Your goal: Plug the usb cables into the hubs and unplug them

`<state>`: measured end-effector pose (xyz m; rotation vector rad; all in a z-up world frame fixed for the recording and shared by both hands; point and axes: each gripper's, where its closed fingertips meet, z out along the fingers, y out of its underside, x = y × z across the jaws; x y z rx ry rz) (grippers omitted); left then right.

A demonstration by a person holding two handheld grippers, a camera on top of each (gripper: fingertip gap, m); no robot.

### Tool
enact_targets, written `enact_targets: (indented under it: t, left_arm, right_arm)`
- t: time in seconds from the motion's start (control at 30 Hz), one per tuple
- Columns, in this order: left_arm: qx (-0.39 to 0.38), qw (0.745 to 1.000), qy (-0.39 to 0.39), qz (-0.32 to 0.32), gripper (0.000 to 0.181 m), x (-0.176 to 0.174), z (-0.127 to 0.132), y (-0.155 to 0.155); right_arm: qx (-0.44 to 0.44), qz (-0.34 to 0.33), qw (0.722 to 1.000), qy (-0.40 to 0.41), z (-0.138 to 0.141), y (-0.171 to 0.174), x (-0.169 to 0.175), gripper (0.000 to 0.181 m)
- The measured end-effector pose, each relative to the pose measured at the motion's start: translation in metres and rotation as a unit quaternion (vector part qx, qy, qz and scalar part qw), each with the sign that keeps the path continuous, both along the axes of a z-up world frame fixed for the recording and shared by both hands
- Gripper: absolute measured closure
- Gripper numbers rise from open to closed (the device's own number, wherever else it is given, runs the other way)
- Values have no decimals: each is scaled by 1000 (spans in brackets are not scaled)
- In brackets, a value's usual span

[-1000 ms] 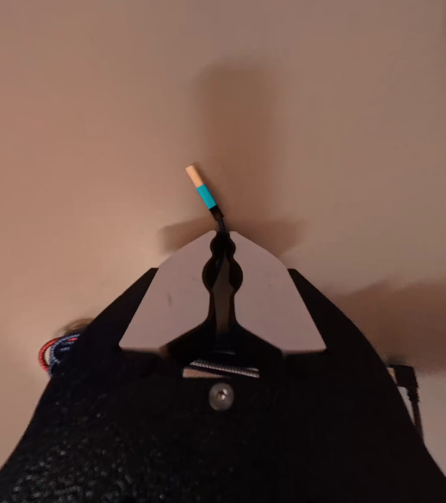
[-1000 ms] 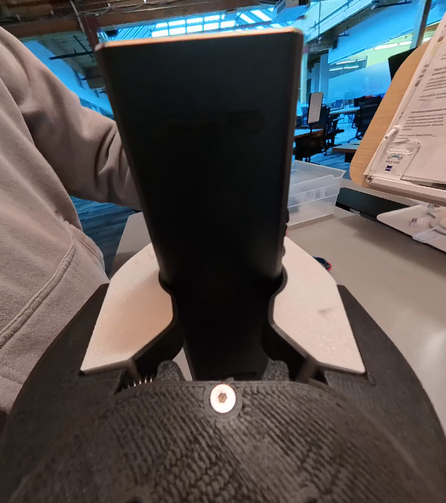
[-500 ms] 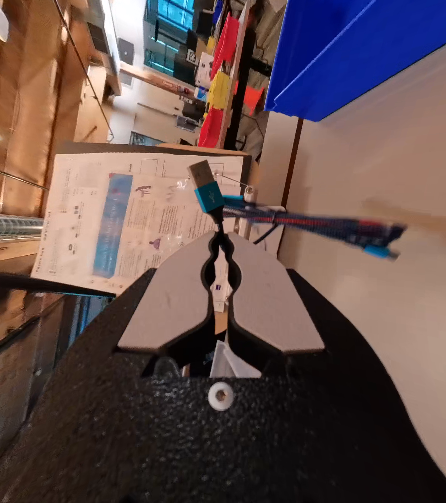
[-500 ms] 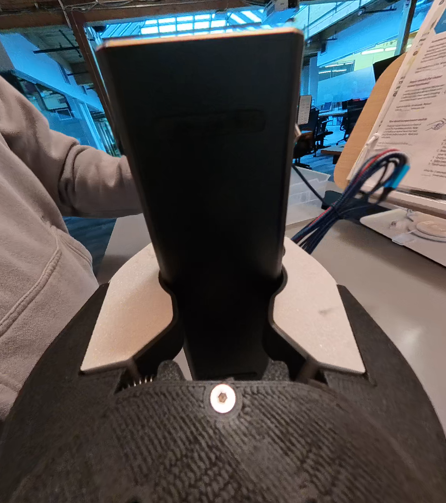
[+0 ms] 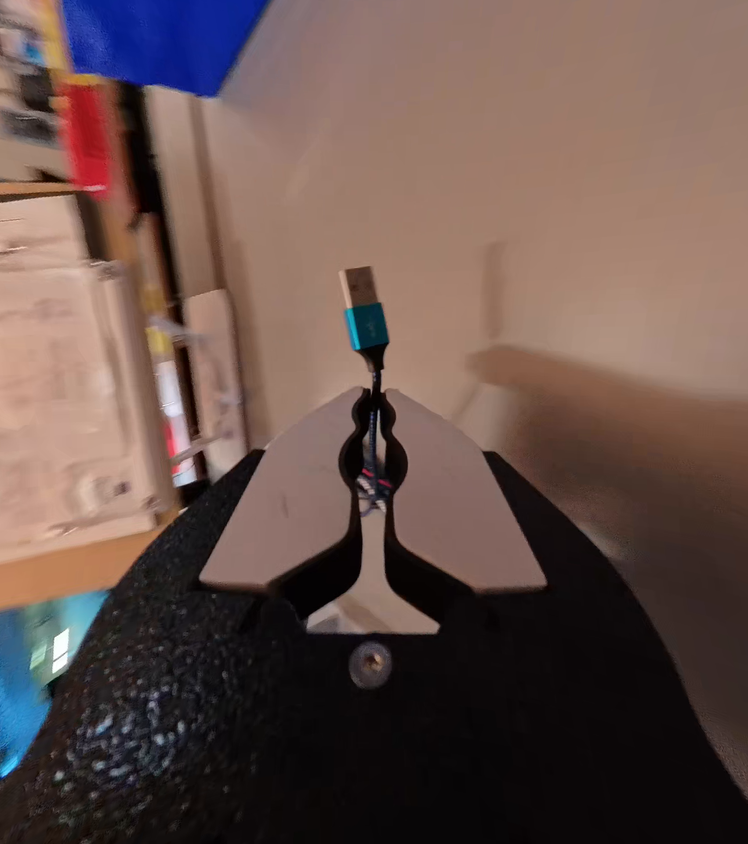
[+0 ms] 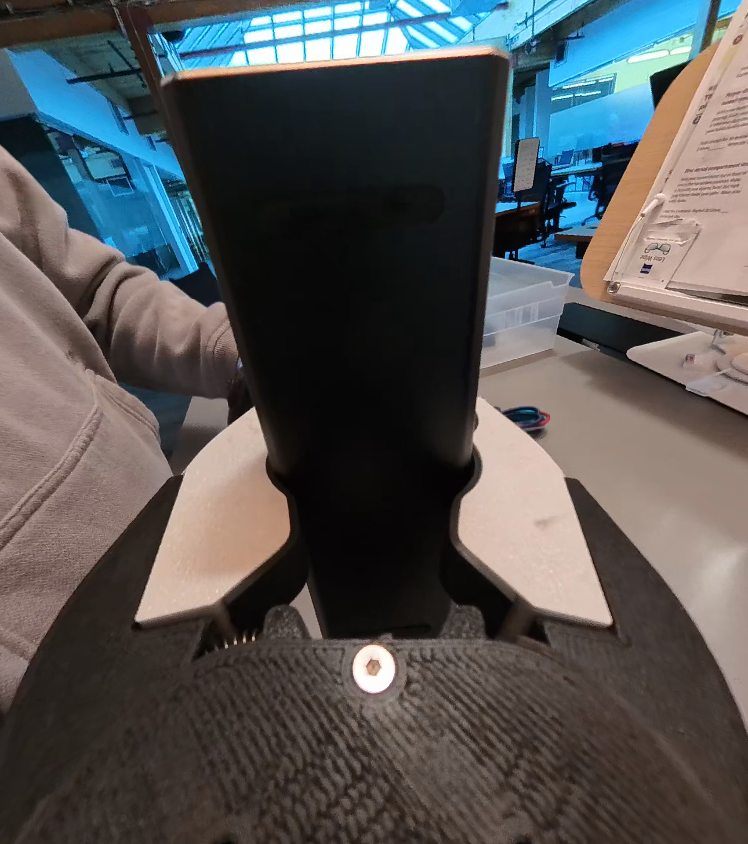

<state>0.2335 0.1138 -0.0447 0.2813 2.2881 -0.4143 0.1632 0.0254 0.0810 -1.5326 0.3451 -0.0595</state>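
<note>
- The left gripper [image 5: 376,393] is clamped on the usb cable [image 5: 374,427] just below its plug; the teal-sleeved plug [image 5: 365,314] stands clear of the fingertips [image 5: 345,413], metal end away from the camera.
- The right gripper [image 6: 372,438] is clamped on the hub [image 6: 340,255], a tall black slab held upright, its lower part between the fingers.
- Beyond the hub, a coil of cables [image 6: 528,418] lies on the grey worktop [image 6: 664,511].
- A clear bin [image 6: 520,310] sits at the worktop's far edge.
- A paper stand [image 6: 719,219] is at its right.
</note>
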Motion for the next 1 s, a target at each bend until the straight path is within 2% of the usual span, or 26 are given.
enact_targets:
  t: [0.1, 0.17, 0.27, 0.33, 0.43, 0.53, 0.6, 0.67, 0.73, 0.8, 0.87, 0.93, 1.0]
  left_arm:
    - [0, 986, 168, -21, 175, -23, -20, -7]
    - [-5, 959, 281, -24, 160, -37, -26, -11]
    - [-18, 914, 404, -43, 152, -45, -24, -17]
    - [-24, 890, 453, -56, 151, -42, -19, -20]
    - [-2, 881, 469, -67, 154, -26, -23, -20]
    - [38, 855, 509, -88, 162, -30, -32, -17]
    - [65, 855, 506, -94, 174, -28, -39, -15]
    - [81, 855, 503, -96, 177, -28, -43, -15]
    - [85, 877, 458, -120, 178, -24, -43, -18]
    - [79, 914, 368, -153, 179, -14, -37, -24]
    - [47, 953, 247, -169, 179, -1, -17, -34]
    - [6, 977, 126, -173, 179, 8, 14, -43]
    - [-17, 987, 14, -161, 179, 13, 48, -46]
  right_arm:
    - [7, -2, 1000, 4, 0, -3, 0, 107]
    - [8, -1, 1000, 7, -2, -4, -1, 107]
    - [8, 0, 1000, 9, -4, -3, -3, 107]
    - [9, 2, 1000, 9, -4, -3, -5, 107]
    - [5, 0, 1000, 9, -5, -5, -7, 107]
    - [7, -4, 1000, 10, -5, -7, -9, 108]
    - [9, -7, 1000, 12, -5, -9, -9, 108]
    - [13, -12, 1000, 16, -5, -9, -8, 107]
    - [18, -21, 999, 23, -5, -10, -5, 108]
    - [24, -29, 999, 32, -5, -11, -2, 107]
    - [30, -36, 998, 45, -5, -12, 1, 108]
    - [35, -45, 997, 55, -6, -13, 6, 108]
    - [42, -44, 997, 57, -4, -13, 7, 108]
